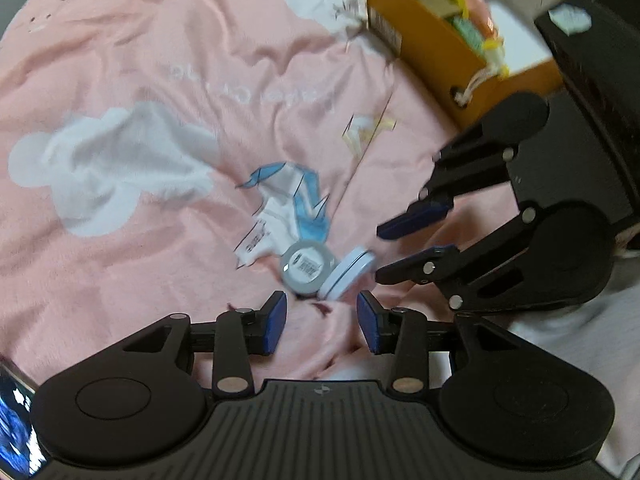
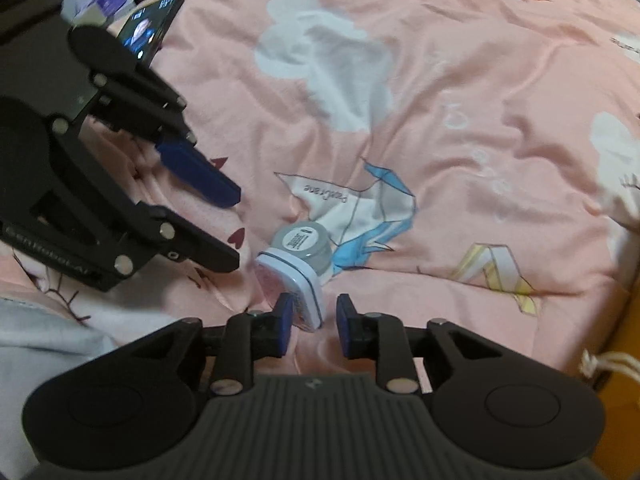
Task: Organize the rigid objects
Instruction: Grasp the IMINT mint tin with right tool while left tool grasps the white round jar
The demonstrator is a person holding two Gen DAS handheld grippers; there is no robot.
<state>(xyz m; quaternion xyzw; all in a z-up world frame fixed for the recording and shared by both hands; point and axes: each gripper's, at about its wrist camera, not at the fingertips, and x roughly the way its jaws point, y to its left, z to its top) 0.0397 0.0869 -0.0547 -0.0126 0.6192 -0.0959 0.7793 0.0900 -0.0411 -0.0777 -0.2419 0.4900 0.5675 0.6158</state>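
Note:
A small grey round jar (image 1: 306,268) lies on its side on the pink blanket, label facing up. A flat white tin with a dark seam (image 1: 347,273) leans on edge against it. My left gripper (image 1: 321,322) is open, just short of both. My right gripper (image 1: 380,254) comes in from the right, open, its tips close to the tin. In the right wrist view the jar (image 2: 305,242) lies behind the tin (image 2: 294,286). The tin's near corner sits between the open pads of my right gripper (image 2: 311,326), nearer the left pad. My left gripper (image 2: 236,226) is open at the left.
An open orange cardboard box (image 1: 416,46) holding small items stands at the far right on the blanket, with a black box (image 1: 592,92) beside it. A phone (image 2: 154,28) with a lit screen lies at the far left. The pink blanket (image 2: 460,160) is wrinkled all around.

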